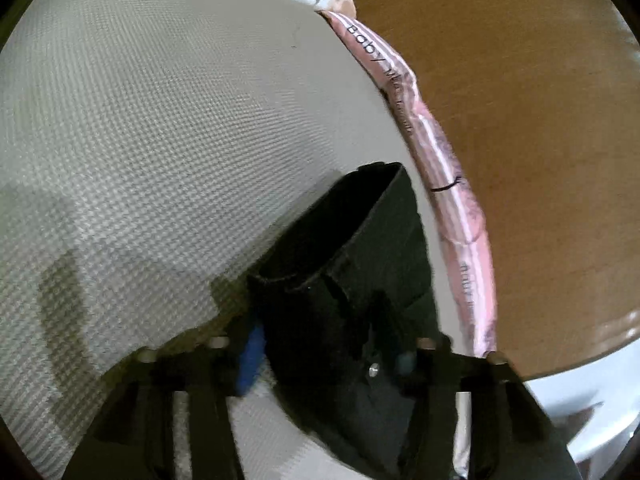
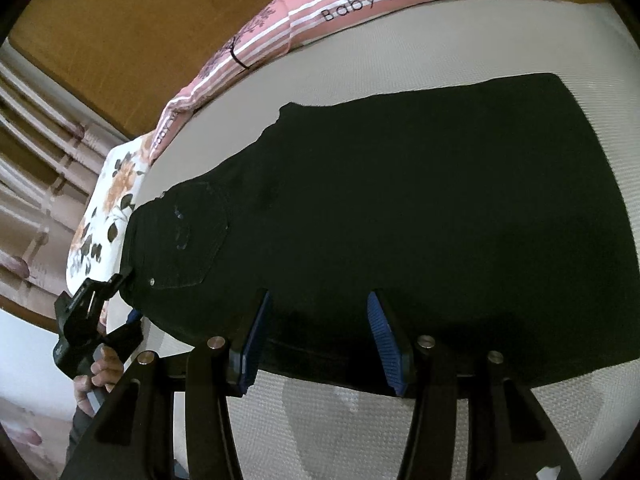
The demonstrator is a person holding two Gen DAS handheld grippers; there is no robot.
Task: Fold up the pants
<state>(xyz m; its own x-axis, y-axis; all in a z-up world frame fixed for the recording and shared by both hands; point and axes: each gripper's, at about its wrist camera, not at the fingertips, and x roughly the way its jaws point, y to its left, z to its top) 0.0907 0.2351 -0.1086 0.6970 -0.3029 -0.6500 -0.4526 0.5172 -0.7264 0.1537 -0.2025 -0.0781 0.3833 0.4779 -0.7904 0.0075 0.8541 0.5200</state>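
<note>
Black pants (image 2: 400, 200) lie spread flat across a grey woven mat (image 2: 360, 420), waist at the left with a back pocket showing. My right gripper (image 2: 318, 296) hovers over their near edge, its blue pads (image 2: 386, 340) wide apart and gripping nothing. At the waist end, my left gripper (image 2: 132, 294) is held by a hand (image 2: 106, 364). In the left wrist view the pants' waistband (image 1: 360, 260) stands up bunched between the fingers of the left gripper (image 1: 328, 344), with both pads pressed against the fabric.
A pink striped cloth with lettering (image 2: 340, 4) runs along the mat's far edge, also visible as a pink striped cloth (image 1: 440, 160). A floral cloth (image 2: 112, 200) lies beyond the waist. A brown wooden panel (image 1: 520, 100) stands behind. Bare mat (image 1: 160, 120) stretches left.
</note>
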